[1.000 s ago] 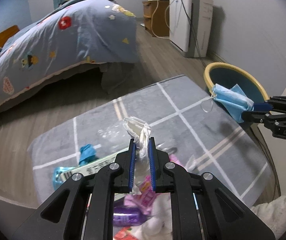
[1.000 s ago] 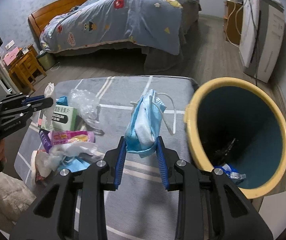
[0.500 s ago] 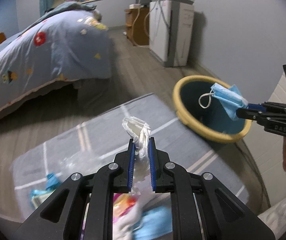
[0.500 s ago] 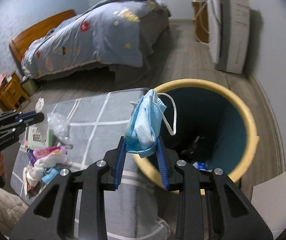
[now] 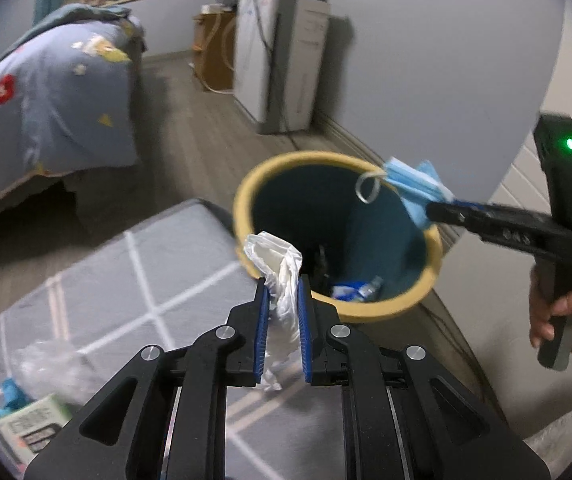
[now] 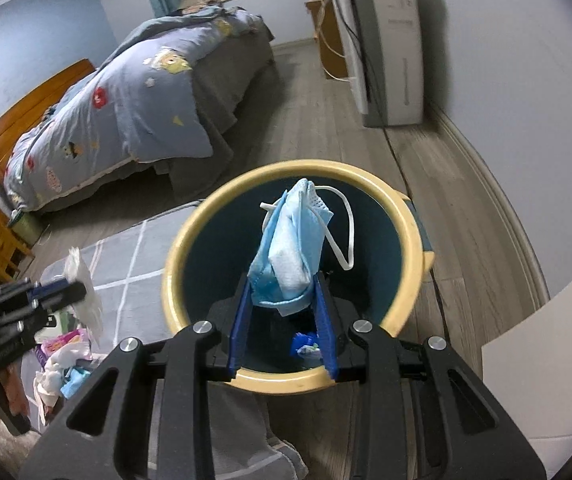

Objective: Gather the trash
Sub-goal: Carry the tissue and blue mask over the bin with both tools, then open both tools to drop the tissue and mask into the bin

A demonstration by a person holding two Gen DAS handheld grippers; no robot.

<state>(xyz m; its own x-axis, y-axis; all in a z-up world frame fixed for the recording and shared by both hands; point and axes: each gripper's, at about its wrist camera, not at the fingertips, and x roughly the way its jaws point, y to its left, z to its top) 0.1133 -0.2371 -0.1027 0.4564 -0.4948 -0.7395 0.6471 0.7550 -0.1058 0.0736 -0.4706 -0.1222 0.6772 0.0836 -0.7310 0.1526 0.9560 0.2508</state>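
A crumpled blue face mask [image 6: 290,246] is being held clamped in the right gripper [image 6: 282,312] directly over the yellow-rimmed bin [image 6: 413,240], ready for dropping, while a white plastic wrapper [image 5: 282,276] is being pinched in the left gripper [image 5: 282,312] at the bin's near-left rim, queued for disposal.

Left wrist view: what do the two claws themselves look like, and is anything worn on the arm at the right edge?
Both claws, left and right, are matte black angular linkages with silver pivot bolts and ribbed blue finger pads. The right claw's black upright handle carries a lit green light. A pale fuzzy sleeve shows at the lower right.
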